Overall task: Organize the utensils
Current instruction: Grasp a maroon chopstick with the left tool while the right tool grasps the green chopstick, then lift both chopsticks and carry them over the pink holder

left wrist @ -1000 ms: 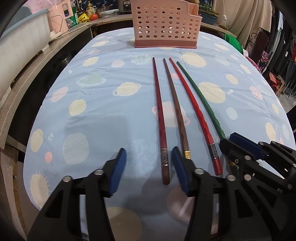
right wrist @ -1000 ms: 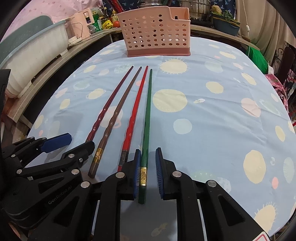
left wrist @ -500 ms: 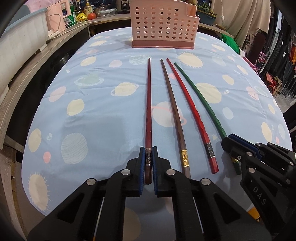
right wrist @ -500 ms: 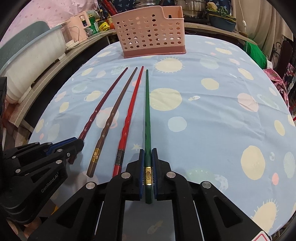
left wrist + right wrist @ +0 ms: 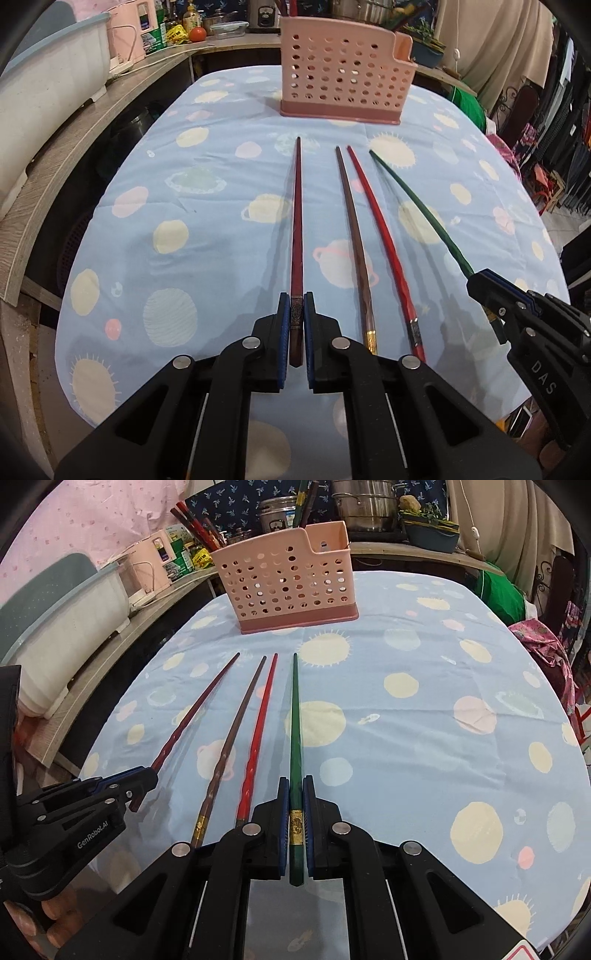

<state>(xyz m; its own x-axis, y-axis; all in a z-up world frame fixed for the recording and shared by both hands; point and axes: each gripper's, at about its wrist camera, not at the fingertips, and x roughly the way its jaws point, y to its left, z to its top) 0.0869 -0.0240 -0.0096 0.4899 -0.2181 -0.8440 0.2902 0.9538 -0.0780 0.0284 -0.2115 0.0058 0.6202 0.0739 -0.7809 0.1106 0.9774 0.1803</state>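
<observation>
Between each hand-held gripper's pads: left (image 5: 296, 325) clamps dark-red chopstick (image 5: 296, 236), right (image 5: 296, 812) gold-banded green chopstick (image 5: 295, 731)

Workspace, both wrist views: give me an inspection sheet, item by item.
Surface: table under blue planet-print cloth.
Job's things: dark red chopstick, green chopstick, brown chopstick, bright red chopstick; pink perforated plastic holder at far end.
Clutter: nothing seen on the cloth.
Grippers: left tongs shut on dark red chopstick; right tongs shut on green chopstick.
Cables: white cord on side counter.
Surroundings: metal pots, hanging clothes.
</observation>
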